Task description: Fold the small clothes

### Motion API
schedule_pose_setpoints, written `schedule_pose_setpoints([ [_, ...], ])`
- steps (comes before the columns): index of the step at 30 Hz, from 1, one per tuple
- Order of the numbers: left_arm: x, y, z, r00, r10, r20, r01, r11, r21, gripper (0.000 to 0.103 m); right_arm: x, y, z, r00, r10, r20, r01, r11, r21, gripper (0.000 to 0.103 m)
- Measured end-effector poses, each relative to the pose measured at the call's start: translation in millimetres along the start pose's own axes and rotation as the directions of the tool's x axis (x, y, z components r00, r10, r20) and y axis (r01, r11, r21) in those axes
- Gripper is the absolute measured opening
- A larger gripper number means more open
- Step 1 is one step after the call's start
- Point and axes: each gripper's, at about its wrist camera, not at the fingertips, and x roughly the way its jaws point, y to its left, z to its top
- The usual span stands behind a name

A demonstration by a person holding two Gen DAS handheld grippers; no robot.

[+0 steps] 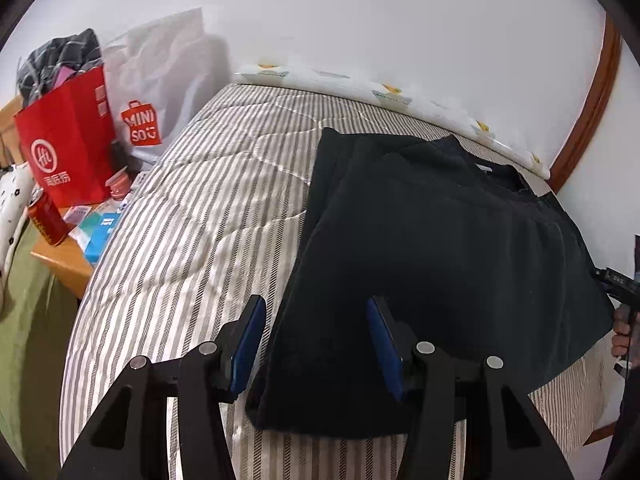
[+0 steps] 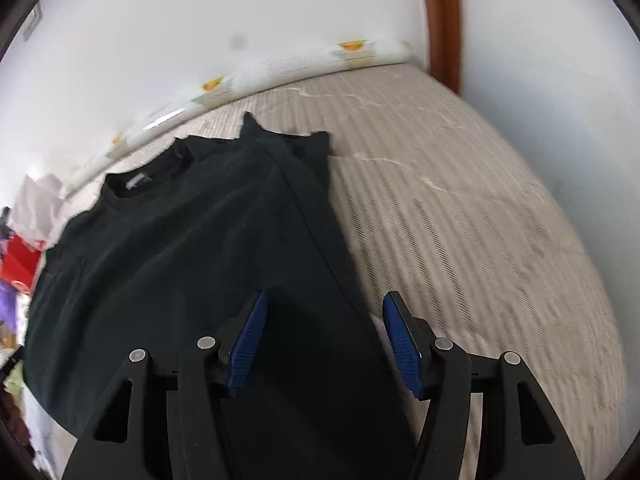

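A black t-shirt (image 1: 432, 256) lies flat on the striped bed cover (image 1: 192, 216), with its collar toward the wall and one side folded inward. My left gripper (image 1: 316, 312) is open and hovers over the shirt's near left edge. In the right wrist view the same shirt (image 2: 192, 256) fills the left and middle of the bed (image 2: 472, 224). My right gripper (image 2: 324, 308) is open above the shirt's right edge, with its left finger over the cloth and its right finger over the cover. Neither gripper holds anything.
A wooden bedside table (image 1: 64, 260) at the left holds a red paper bag (image 1: 68, 140), a white MINISO bag (image 1: 160, 92), a red can (image 1: 46, 220) and small boxes. A patterned pillow (image 1: 384, 92) lies along the wall. A wooden door frame (image 2: 442, 16) stands at the far right.
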Motion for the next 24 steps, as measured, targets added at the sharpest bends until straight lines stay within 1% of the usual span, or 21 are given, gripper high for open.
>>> schedule_pose_setpoints([
  [1, 0, 1, -2, 1.0, 0.006, 0.0, -0.006, 1.0, -0.008, 0.05, 6, 2, 3, 1.0, 0.003, -0.014, -0.002, 1.0, 0.006, 0.059],
  [2, 0, 1, -4, 1.0, 0.009, 0.0, -0.009, 1.0, -0.014, 0.05, 12, 3, 6, 0.999, 0.022, -0.027, -0.021, 0.999, 0.026, 0.059],
  [3, 0, 1, -5, 1.0, 0.01, 0.002, -0.01, 1.0, -0.02, 0.05, 17, 4, 10, 0.998, 0.063, -0.032, -0.061, 0.997, 0.051, 0.059],
  [5, -1, 1, -6, 1.0, 0.019, 0.001, -0.019, 0.999, -0.028, 0.051, 23, 9, 16, 0.996, 0.08, -0.033, -0.078, 0.995, 0.066, 0.059],
  [6, -1, 0, -6, 1.0, 0.025, 0.001, -0.025, 0.999, -0.03, 0.051, 25, 13, 16, 0.996, 0.077, -0.033, -0.075, 0.995, 0.059, 0.055],
  [7, -1, -1, -6, 1.0, 0.029, 0.001, -0.029, 0.999, -0.032, 0.051, 27, 17, 17, 0.997, 0.069, -0.035, -0.067, 0.997, 0.043, 0.049],
  [8, -1, -2, -5, 0.999, 0.033, 0.003, -0.033, 0.999, -0.031, 0.051, 29, 23, 18, 0.997, 0.063, -0.041, -0.063, 0.998, 0.01, 0.027],
  [9, -1, -3, -5, 0.999, 0.036, 0.005, -0.036, 0.999, -0.031, 0.051, 29, 27, 19, 0.997, 0.07, -0.04, -0.07, 0.997, -0.008, 0.017],
  [11, 1, -6, -4, 0.999, 0.039, 0.007, -0.038, 0.999, -0.028, 0.051, 26, 27, 22, 0.997, 0.073, -0.02, -0.073, 0.997, -0.029, 0.014],
  [13, 3, -12, -2, 0.999, 0.033, 0.003, -0.033, 0.999, -0.021, 0.051, 20, 15, 26, 0.996, 0.091, 0.017, -0.091, 0.996, 0.003, 0.013],
  [15, 6, -19, -1, 1.0, 0.024, 0.004, -0.024, 1.0, -0.006, 0.051, 13, -4, 33, 0.991, 0.129, 0.037, -0.131, 0.99, 0.051, 0.011],
  [16, 9, -26, 1, 1.0, 0.016, 0.0, -0.016, 1.0, 0.005, 0.051, 11, -11, 35, 0.99, 0.134, 0.039, -0.136, 0.989, 0.064, 0.011],
  [20, 13, -44, 1, 1.0, -0.021, -0.002, 0.021, 0.999, 0.032, 0.051, 5, -23, 42, 0.998, 0.043, 0.054, -0.044, 0.999, 0.022, 0.011],
  [21, 13, -47, 0, 1.0, -0.025, 0.001, 0.025, 0.999, 0.042, 0.051, 4, -30, 44, 0.998, 0.028, 0.055, -0.03, 0.999, 0.026, 0.011],
  [23, 12, -53, -3, 1.0, -0.02, 0.008, 0.02, 0.998, 0.064, 0.051, 4, -38, 45, 0.999, 0.029, 0.039, -0.029, 0.999, 0.022, 0.013],
  [24, 11, -53, -5, 1.0, -0.016, 0.012, 0.015, 0.997, 0.072, 0.051, 3, -42, 44, 0.999, 0.031, 0.024, -0.032, 0.999, 0.019, 0.015],
])
